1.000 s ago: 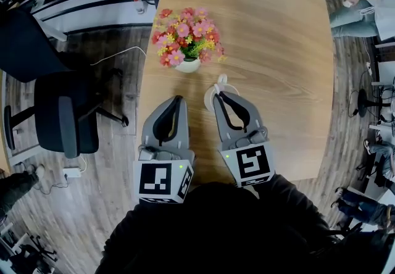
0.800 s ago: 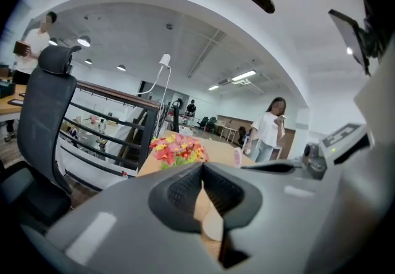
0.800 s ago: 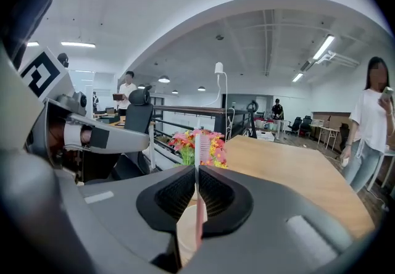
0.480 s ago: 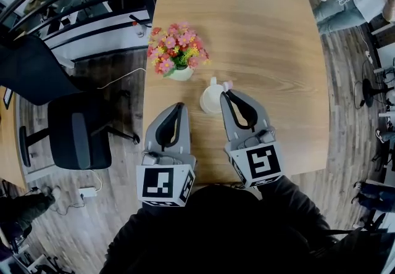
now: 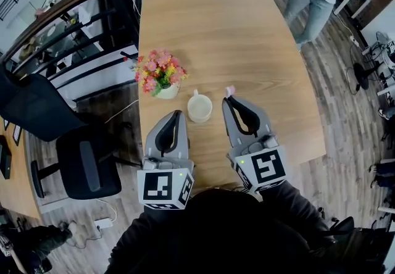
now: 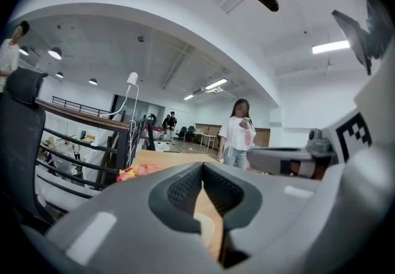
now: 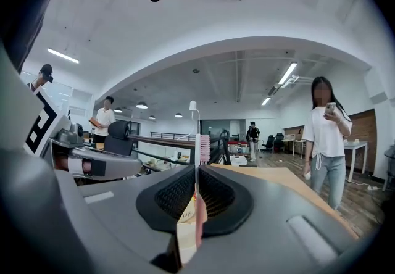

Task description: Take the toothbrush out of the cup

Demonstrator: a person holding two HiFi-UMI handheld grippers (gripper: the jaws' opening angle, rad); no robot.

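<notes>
Both level — left claw (image 5: 178,115) closed, right claw (image 5: 229,100) pinching toothbrush (image 7: 202,148).

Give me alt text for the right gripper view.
The right gripper pinches a toothbrush upright between its fingers, pink bristles on top. Beyond lie a wooden table and a standing person in a white shirt.

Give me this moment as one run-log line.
right gripper: shut on toothbrush | toothbrush: out of cup | cup: on table | left gripper: shut, empty
</notes>
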